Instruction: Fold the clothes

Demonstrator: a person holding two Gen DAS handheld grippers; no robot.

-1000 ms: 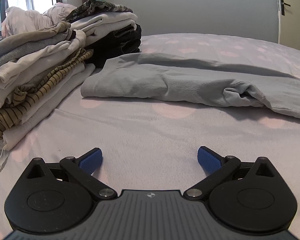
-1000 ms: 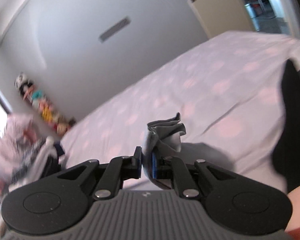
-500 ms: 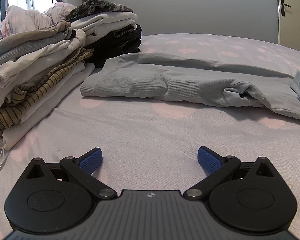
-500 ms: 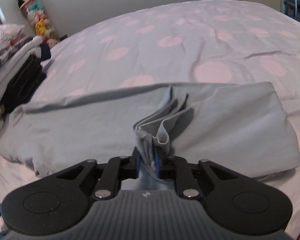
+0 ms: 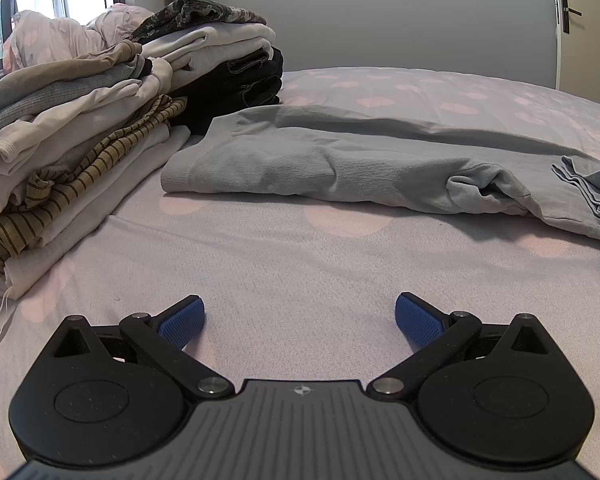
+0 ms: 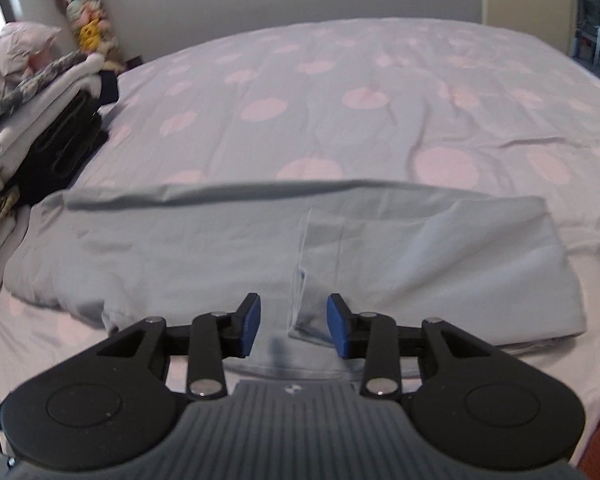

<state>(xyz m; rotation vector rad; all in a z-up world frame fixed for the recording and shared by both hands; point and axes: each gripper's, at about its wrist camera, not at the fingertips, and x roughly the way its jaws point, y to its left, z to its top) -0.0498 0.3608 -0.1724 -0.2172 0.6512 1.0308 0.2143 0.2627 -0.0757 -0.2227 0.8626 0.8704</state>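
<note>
Right wrist view: I see my right gripper (image 6: 293,320) low over the long pale grey knit garment (image 6: 204,248), its blue-padded fingers (image 6: 249,322) parted. A folded-over flap of that garment (image 6: 320,264) lies between them; the fabric edge sits in the gap, but neither pad presses on it, so nothing is clamped. The garment lies flat across the lilac bedspread with pink dots (image 6: 340,80), stretched side to side, its right end folded into a neat rectangle and its left end more rumpled. Near the bed's left edge I can make out the stack of folded clothes, white over black (image 6: 48,120), just beside the garment's left end. A column of soft toys (image 6: 86,24) stands against the grey wall behind the stack.

From the left wrist view, my left gripper (image 5: 299,322) rests low over bare bedspread (image 5: 300,272), fingers spread wide, holding nothing, well short of the garment (image 5: 300,160). The garment runs across the bed ahead of it, ribbed hem to the left, a bunched fold toward the right. At the far right edge of this view the turned flap (image 5: 584,188) shows as layered edges, with a dark tip of the right gripper beside it. The clothes stack (image 5: 80,140) fills the left side, a brown-striped piece among pale ones, dark folded items behind.
</note>
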